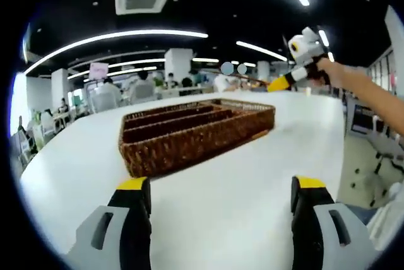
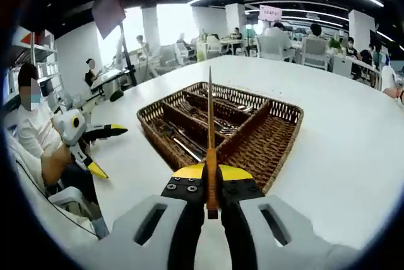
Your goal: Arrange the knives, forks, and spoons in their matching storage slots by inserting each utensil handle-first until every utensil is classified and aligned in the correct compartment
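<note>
A brown wicker tray (image 1: 189, 150) with long slots stands on the white table (image 1: 252, 156). My left gripper (image 1: 221, 188) hovers open in front of it, with nothing between its jaws. My right gripper (image 2: 211, 172) is shut on a knife (image 2: 210, 125) with an orange handle, seen edge-on, its point aimed forward over the tray (image 2: 278, 144). Several metal utensils (image 2: 189, 111) lie in the tray's long slots. The wide compartment at the right looks bare. In the left gripper view a hand holds the right gripper (image 1: 274, 84) up beyond the tray. The left gripper (image 2: 104, 151) also appears open at the table's left edge.
A seated person (image 2: 38, 137) is close to the table's left edge in the right gripper view. Office chairs (image 1: 379, 156) stand off the table's right side. More tables and people fill the room behind. White tabletop stretches around the tray.
</note>
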